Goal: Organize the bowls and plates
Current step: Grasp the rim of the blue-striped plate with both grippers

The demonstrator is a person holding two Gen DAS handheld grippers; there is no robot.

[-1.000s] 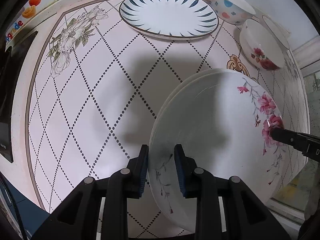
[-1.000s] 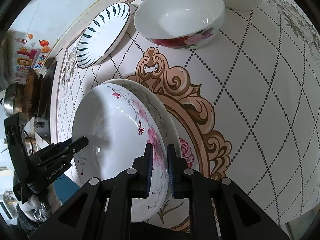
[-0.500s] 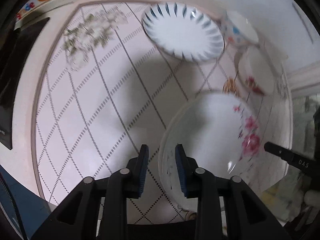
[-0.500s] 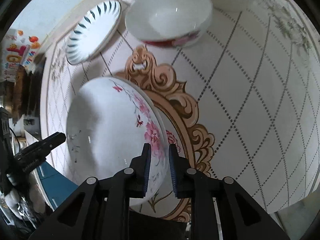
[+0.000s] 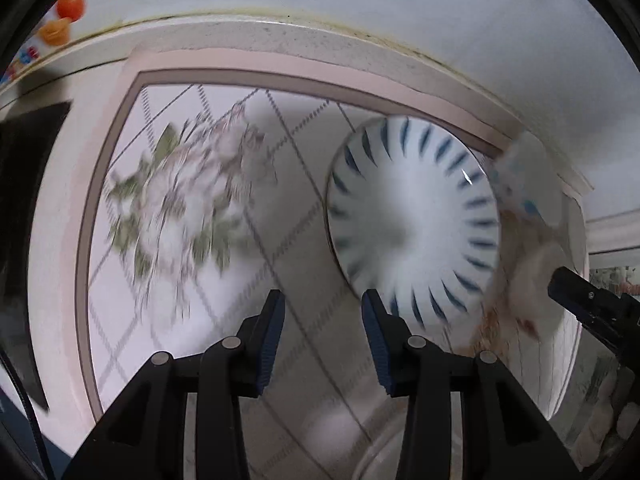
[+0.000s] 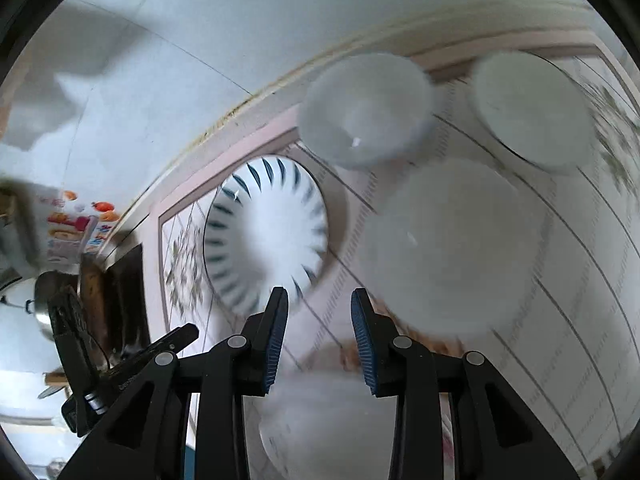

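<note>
Both views are motion-blurred. My left gripper (image 5: 323,312) is open and empty, above the tablecloth just left of the blue-striped plate (image 5: 414,226). My right gripper (image 6: 319,312) is open and empty, between the same blue-striped plate (image 6: 266,236) and a large white bowl (image 6: 452,248). The white flowered plates lie low under both grippers, seen only at the bottom edge (image 6: 328,412) (image 5: 384,456). Two more bowls stand at the back, one behind the plate (image 6: 364,112) and one to the right (image 6: 528,108). The right gripper's tip shows in the left wrist view (image 5: 576,292).
The patterned tablecloth (image 5: 180,208) covers the table up to the wall. A black stove edge (image 5: 28,168) lies at the left. A pot (image 6: 44,300) stands on the stove side. The left gripper's tip shows in the right wrist view (image 6: 176,338).
Both grippers have opened and let go of the flowered plate, which now lies below them. Both have lifted and swung toward the blue-striped plate at the back.
</note>
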